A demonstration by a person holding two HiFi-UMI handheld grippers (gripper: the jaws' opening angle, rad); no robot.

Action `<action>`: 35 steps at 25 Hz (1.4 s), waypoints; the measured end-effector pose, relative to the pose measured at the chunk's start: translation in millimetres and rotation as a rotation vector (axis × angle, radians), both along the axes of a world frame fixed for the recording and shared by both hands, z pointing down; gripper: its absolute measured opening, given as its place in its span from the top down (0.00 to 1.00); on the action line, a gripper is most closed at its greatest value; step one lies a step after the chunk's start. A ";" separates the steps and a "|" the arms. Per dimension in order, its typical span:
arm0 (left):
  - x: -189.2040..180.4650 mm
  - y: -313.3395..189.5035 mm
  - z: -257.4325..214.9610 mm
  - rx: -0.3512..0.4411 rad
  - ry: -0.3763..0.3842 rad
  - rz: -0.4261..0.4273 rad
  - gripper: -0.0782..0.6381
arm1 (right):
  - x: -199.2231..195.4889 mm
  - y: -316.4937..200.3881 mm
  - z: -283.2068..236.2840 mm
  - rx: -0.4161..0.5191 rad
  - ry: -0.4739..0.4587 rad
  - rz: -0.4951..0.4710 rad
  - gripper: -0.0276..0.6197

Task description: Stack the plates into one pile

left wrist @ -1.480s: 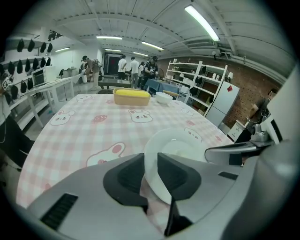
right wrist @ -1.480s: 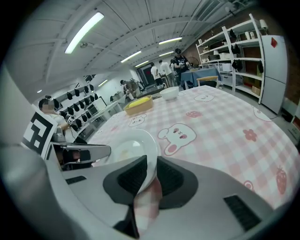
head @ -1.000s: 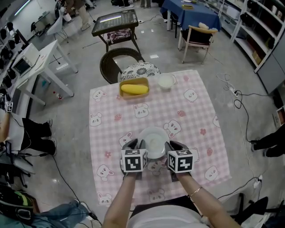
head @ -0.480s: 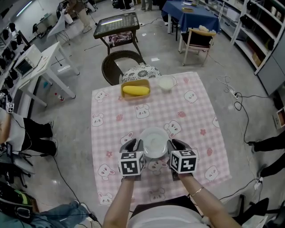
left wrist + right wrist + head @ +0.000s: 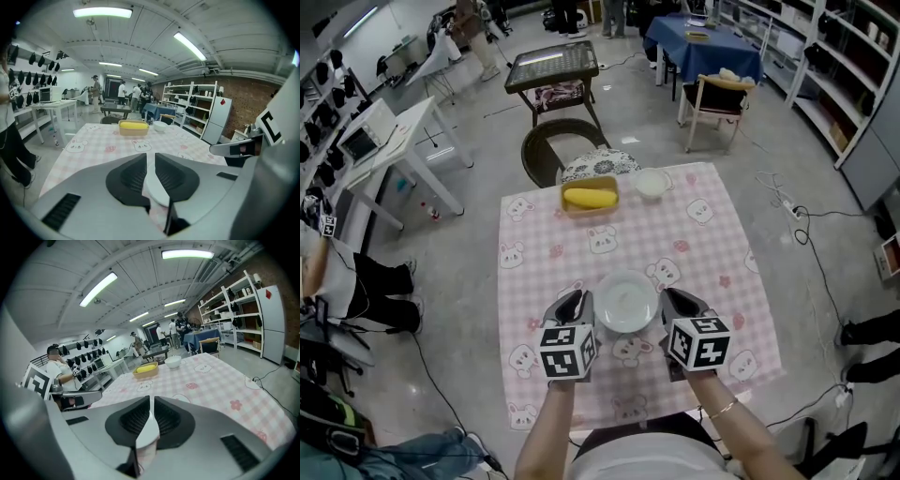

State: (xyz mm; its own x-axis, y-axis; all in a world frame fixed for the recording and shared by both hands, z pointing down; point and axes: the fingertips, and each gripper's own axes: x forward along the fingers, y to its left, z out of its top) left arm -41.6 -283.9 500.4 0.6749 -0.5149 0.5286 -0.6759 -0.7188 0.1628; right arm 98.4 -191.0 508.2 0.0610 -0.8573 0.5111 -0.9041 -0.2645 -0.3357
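Pinching the plate point(image 5: 626, 301) at lower centre by opposite rims, the left gripper point(image 5: 577, 302) and right gripper point(image 5: 673, 302) have just closed narrow on it; probably stiff, slick, breakable.

Lab or workshop hall: metal shelving point(image 5: 853, 56), equipment benches point(image 5: 394, 131), wall-hung gear point(image 5: 35, 58), strip lights point(image 5: 102, 12).

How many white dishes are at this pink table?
2. A white plate near the person, its rim between the left claw and right claw, whose jaws have just been closing; a white bowl at the far edge. More could hide underneath.
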 end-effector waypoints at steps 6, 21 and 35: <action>-14.0 7.2 -23.3 0.064 0.034 -0.010 0.82 | -6.8 10.7 -39.4 0.094 0.053 0.002 0.95; -41.1 37.5 -80.7 0.210 0.121 -0.010 0.86 | -20.9 47.6 -103.2 0.274 0.137 0.001 0.95; -64.0 43.6 -93.6 0.234 0.166 -0.030 0.86 | -38.8 60.4 -122.7 0.326 0.191 -0.014 0.95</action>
State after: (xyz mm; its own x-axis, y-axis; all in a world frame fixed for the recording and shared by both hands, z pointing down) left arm -105.6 -240.3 406.8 0.7250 -0.6309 0.2765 -0.6753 -0.7301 0.1047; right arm 59.6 -130.6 385.5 0.1157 -0.9745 0.1920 -0.9613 -0.1585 -0.2253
